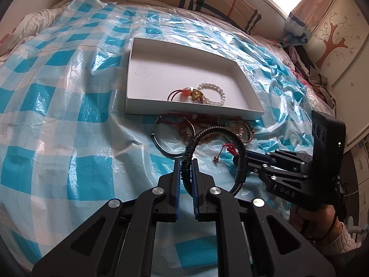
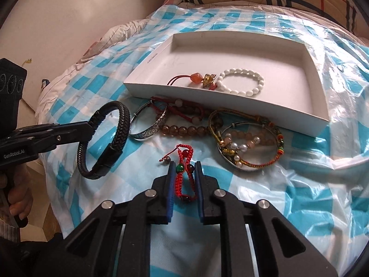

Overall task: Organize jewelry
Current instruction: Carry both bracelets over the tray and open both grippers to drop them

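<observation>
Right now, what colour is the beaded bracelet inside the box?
White beaded bracelet, clearest in the right wrist view.

The bed is covered by a blue-and-white checked plastic sheet (image 2: 299,196). On the sheet sits a shallow white tray (image 2: 230,106). Just in front of the tray lie a silver bangle (image 2: 147,127), brown bead strands (image 2: 184,129) and a tangle of woven bracelets (image 2: 249,147). A red cord bracelet (image 2: 184,173) lies nearer than those.
</observation>
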`<move>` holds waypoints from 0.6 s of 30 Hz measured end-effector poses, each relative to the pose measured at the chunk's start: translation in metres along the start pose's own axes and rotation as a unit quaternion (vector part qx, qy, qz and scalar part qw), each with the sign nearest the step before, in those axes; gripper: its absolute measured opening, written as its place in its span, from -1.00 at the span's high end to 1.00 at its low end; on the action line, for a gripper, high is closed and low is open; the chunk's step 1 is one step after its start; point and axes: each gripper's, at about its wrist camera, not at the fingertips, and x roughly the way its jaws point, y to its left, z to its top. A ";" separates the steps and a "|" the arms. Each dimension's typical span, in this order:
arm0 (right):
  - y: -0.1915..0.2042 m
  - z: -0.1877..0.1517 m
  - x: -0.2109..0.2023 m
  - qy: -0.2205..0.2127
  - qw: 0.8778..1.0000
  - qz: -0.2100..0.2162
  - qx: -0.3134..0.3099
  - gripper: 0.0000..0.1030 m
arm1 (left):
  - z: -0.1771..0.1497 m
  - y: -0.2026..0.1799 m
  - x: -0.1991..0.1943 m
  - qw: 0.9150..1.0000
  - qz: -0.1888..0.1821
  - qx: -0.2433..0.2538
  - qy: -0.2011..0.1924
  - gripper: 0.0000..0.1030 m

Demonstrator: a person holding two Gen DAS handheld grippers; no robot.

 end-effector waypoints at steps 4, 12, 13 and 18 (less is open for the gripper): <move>-0.004 -0.010 -0.043 -0.039 0.998 0.010 0.038 0.67 | -0.004 -0.017 -0.011 1.000 -0.002 0.016 -0.006 0.84; -0.008 -0.035 -0.106 -0.101 0.986 0.080 0.106 0.67 | -0.016 -0.054 -0.047 0.998 0.014 0.057 -0.031 0.84; -0.006 -0.038 -0.112 -0.108 0.985 0.083 0.108 0.67 | -0.017 -0.058 -0.053 0.997 0.017 0.062 -0.035 0.84; 0.007 -0.047 -0.139 -0.141 0.980 0.090 0.105 0.67 | -0.022 -0.075 -0.079 0.994 0.036 0.087 -0.057 0.84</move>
